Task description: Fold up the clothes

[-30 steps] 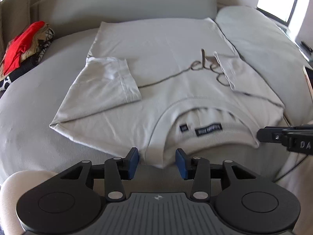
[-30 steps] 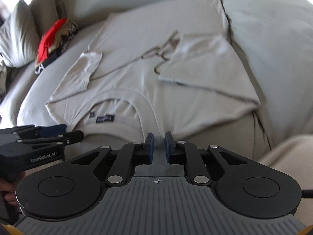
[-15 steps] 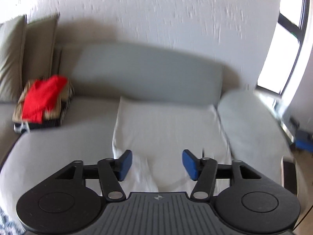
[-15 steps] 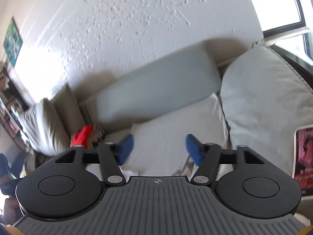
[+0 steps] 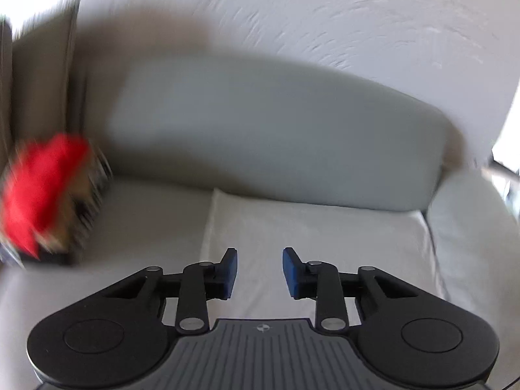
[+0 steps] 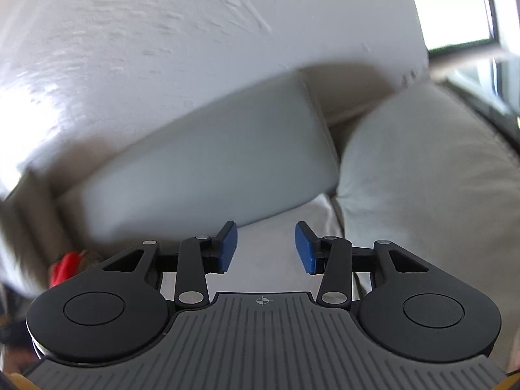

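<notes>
**Both grippers empty above the pale garment**

Left wrist view alone shows the red clothes pile [image 5: 42, 191] clearly, at left edge. Right wrist view alone shows the window [image 6: 455, 6], upper right.

The pale garment [image 5: 312, 237] lies flat at lower centre against the sofa backrest [image 5: 276, 130]; its long axis cannot be judged.

Left gripper [image 5: 260, 271] and right gripper [image 6: 266, 247]: jaws parted, just been closing, nothing between them.

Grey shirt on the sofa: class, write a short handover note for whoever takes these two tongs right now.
Left tongs: open, nothing between the pads; jaws have just been closing.
Right tongs: open, empty; jaws have also just been closing.
Grey shirt: flat on the sofa seat, below the backrest.
Pile with a red garment: at the seat's left end.
Done: cannot tell from these blurred views how far folding has got.
Left: check the fold, finish it.
</notes>
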